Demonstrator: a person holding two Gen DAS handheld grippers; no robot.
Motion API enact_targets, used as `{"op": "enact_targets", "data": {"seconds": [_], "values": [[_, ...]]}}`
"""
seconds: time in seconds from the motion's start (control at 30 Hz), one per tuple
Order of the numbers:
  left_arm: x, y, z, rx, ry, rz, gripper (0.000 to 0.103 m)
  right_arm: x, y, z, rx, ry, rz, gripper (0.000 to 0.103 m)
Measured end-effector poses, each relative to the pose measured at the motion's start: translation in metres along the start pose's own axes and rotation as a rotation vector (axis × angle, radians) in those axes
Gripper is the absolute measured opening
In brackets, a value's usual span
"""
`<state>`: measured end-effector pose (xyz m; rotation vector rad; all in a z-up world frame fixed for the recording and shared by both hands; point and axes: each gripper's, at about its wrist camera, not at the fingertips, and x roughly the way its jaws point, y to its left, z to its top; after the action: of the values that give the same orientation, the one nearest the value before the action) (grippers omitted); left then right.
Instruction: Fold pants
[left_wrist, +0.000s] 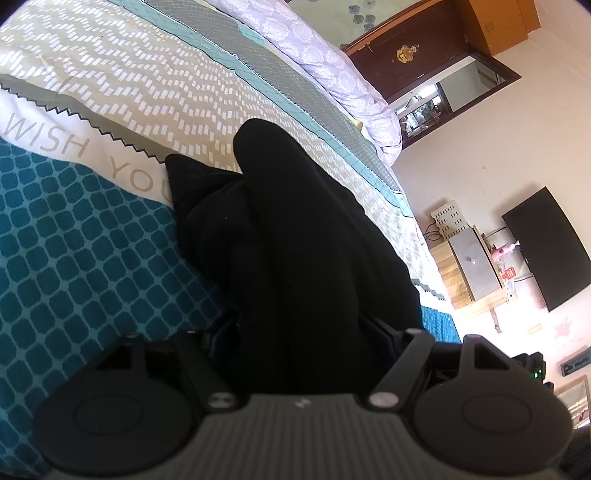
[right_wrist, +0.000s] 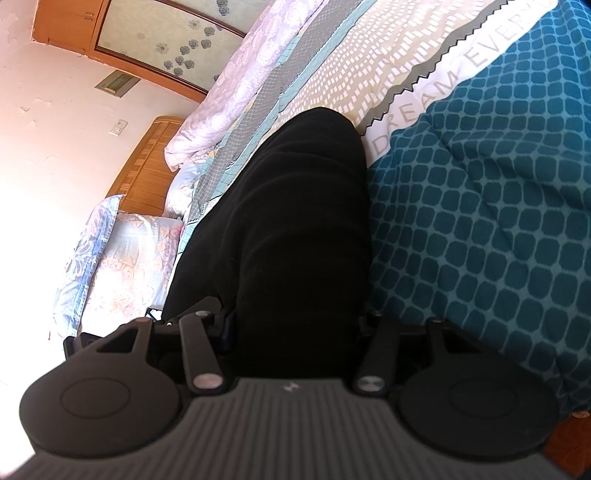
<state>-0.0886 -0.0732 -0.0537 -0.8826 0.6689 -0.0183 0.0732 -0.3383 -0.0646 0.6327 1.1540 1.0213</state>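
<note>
Left claw (left_wrist: 299, 328): my jaws stand wide with a thick bunch of the black pants (left_wrist: 295, 229) filling the gap between them; fingertips are buried in the cloth, so I cannot tell whether the pads press on it.
Right claw (right_wrist: 299, 325): same picture, black fabric (right_wrist: 303, 221) packed between my jaws, tips hidden, grip not readable.
Pants, position: bunched and draped forward from both claws, lying on the bed; in the left view a rounded fold rises at the far end and a corner sticks out to the left.
Bedspread, near (left_wrist: 85, 236): teal with a rounded tile pattern, directly beside the pants.
Bedspread, mid (left_wrist: 122, 92): white band with grey lettering, then beige with white dashes, under the far end of the pants.
Quilt (left_wrist: 332, 62): pale lilac, heaped along the far edge of the bed.
Pillow (right_wrist: 122, 254): floral, left of the pants in the right view.
Television (left_wrist: 546, 251): dark screen on the far wall.
</note>
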Motion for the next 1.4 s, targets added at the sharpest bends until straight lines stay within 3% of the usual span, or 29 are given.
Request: {"op": "enact_targets", "data": {"seconds": [0.37,0.47,0.53,0.6,0.73,0.9,1.13,1.27,1.4], "values": [[-0.001,-0.006,-0.001,0.006,0.023,0.027,0.074,-0.003,0.019,0.002,-0.109,-0.004,-0.084,0.064],[-0.001,-0.005,-0.001,0.006,0.018,0.033,0.073,0.002,0.020,0.004,-0.136,0.007,-0.086,0.056],[-0.002,-0.008,-0.001,0.026,0.016,0.045,0.064,0.004,0.025,0.008,-0.160,0.016,-0.080,0.047],[-0.006,-0.013,0.001,0.036,0.011,0.023,0.048,0.004,0.034,0.011,-0.200,0.015,-0.073,0.044],[-0.023,-0.032,0.022,0.067,-0.031,-0.011,0.044,0.002,0.064,0.028,-0.288,-0.032,-0.025,0.043],[-0.030,-0.065,0.078,0.202,-0.128,-0.021,0.044,0.015,0.091,0.079,-0.368,-0.131,0.048,0.043],[0.020,-0.095,0.206,0.364,-0.195,0.020,0.044,0.082,0.121,0.191,-0.479,-0.288,0.055,0.043],[0.085,-0.073,0.277,0.366,-0.211,0.056,0.044,0.147,0.108,0.255,-0.500,-0.336,-0.005,0.043],[0.173,-0.013,0.316,0.292,-0.170,0.121,0.045,0.223,0.058,0.309,-0.432,-0.272,-0.104,0.043]]}}
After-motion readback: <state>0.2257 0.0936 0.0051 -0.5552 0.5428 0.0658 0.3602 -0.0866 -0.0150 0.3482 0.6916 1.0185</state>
